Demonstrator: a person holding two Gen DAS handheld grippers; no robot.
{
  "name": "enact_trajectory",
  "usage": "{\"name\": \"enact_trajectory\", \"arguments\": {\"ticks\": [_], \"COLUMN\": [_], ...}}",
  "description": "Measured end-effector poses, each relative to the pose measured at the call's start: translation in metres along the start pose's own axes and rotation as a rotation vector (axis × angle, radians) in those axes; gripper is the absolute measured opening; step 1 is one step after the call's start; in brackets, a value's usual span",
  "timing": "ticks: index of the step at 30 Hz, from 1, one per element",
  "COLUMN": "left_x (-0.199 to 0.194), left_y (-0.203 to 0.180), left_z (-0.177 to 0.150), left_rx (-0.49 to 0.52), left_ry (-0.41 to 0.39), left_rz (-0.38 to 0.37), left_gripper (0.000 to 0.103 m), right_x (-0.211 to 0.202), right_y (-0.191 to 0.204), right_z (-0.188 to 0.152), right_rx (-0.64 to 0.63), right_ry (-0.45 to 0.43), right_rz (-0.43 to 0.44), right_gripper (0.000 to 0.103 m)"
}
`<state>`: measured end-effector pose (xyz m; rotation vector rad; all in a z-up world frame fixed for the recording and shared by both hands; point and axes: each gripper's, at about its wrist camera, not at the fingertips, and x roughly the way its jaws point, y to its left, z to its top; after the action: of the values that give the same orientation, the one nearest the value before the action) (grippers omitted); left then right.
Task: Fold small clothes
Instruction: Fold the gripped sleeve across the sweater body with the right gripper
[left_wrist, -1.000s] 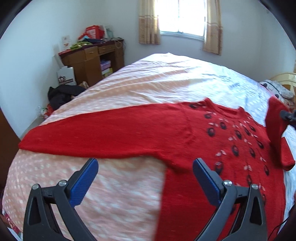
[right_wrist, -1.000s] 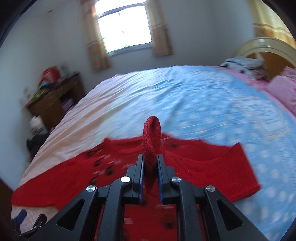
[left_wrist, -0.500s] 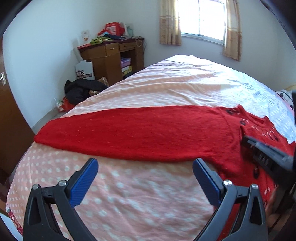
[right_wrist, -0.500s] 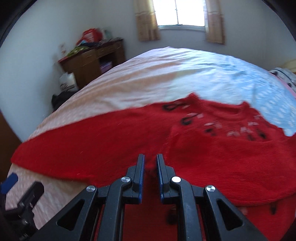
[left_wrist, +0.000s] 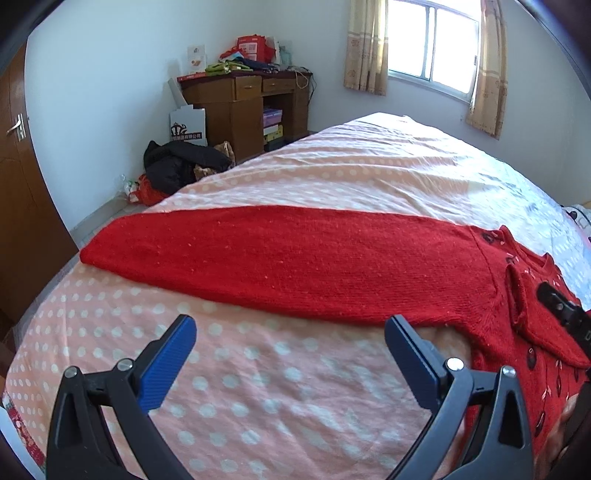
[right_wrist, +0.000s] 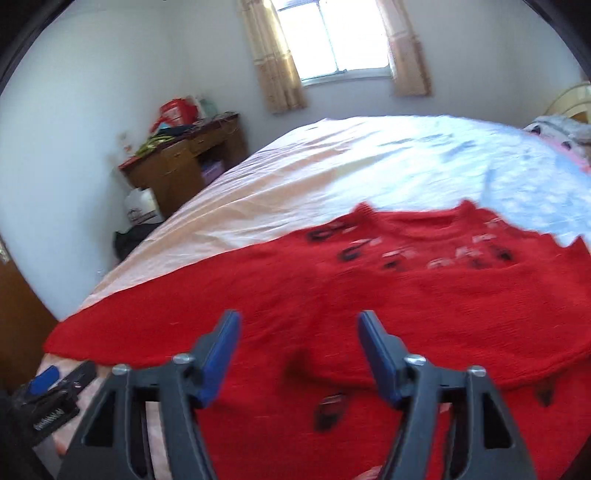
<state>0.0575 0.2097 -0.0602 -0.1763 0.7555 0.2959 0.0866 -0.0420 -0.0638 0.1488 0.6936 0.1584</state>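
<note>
Red knit fills the middle of the left wrist view: the sweater (left_wrist: 332, 258) lies flat on the bed (left_wrist: 258, 398), one long sleeve (left_wrist: 229, 251) running toward the left of the frame and tapering to a rounded cuff. The weave is ribbed and slightly fuzzy; the bedcover under it is pink cotton with pale dots. My left gripper (left_wrist: 290, 349) hangs above bare cover at the bottom centre, blue ribbed pads spread wide, nothing between them. At the right edge the other sleeve lies folded over the dark-patterned chest, with my right gripper's black tip beside it.

From the right wrist, blurred, the same sweater (right_wrist: 369, 295) spans the frame, neckline toward the top, dark motifs scattered over its chest. My right gripper (right_wrist: 299, 332) sits low at the centre; its jaws have just been opening and nothing is caught between the pads, the knit lying below them.

I judge one sleeve fold as set down. Next I would reach the left pads to the long sleeve's cuff, pinch it, and carry it across the chest.
</note>
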Motion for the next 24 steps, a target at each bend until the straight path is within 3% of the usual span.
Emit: {"name": "enact_trajectory", "arguments": {"ticks": [2, 6, 7, 8, 9, 11, 14, 16, 19, 24], "left_x": [0.002, 0.003, 0.002, 0.001, 0.000, 0.000, 0.003, 0.006, 0.011, 0.017], "left_y": [-0.002, -0.003, -0.002, 0.000, 0.004, 0.011, 0.026, 0.035, 0.052, 0.081], "left_z": [-0.001, -0.004, -0.004, -0.004, -0.003, -0.001, 0.003, 0.004, 0.004, 0.007], "left_rx": [0.000, 0.004, 0.007, 0.009, 0.010, 0.001, -0.035, -0.051, -0.082, -0.170], "left_ry": [0.008, 0.018, 0.016, 0.014, 0.008, -0.001, -0.001, -0.002, -0.004, 0.004], "left_rz": [-0.003, -0.003, 0.001, 0.007, 0.017, 0.029, 0.040, 0.046, 0.086, 0.110], "left_gripper": [0.103, 0.103, 0.103, 0.103, 0.103, 0.103, 0.103, 0.103, 0.103, 0.103], "right_x": [0.011, 0.044, 0.052, 0.053, 0.054, 0.053, 0.050, 0.040, 0.023, 0.035], "right_y": [0.000, 0.010, 0.012, 0.013, 0.013, 0.006, 0.002, 0.001, 0.022, 0.064], "right_z": [0.003, 0.003, 0.002, 0.002, 0.004, 0.006, 0.011, 0.018, 0.028, 0.023], "right_rx": [-0.012, -0.047, -0.057, -0.076, -0.078, -0.054, -0.035, 0.011, -0.031, -0.090], "right_ry": [0.052, 0.126, 0.142, 0.134, 0.128, 0.142, 0.160, 0.142, 0.080, 0.105], "right_rz": [0.024, -0.019, -0.049, -0.102, -0.112, -0.095, -0.078, -0.002, 0.038, 0.114], "right_gripper": [0.068, 0.064, 0.056, 0.037, 0.024, 0.016, 0.011, 0.009, 0.003, 0.003]}}
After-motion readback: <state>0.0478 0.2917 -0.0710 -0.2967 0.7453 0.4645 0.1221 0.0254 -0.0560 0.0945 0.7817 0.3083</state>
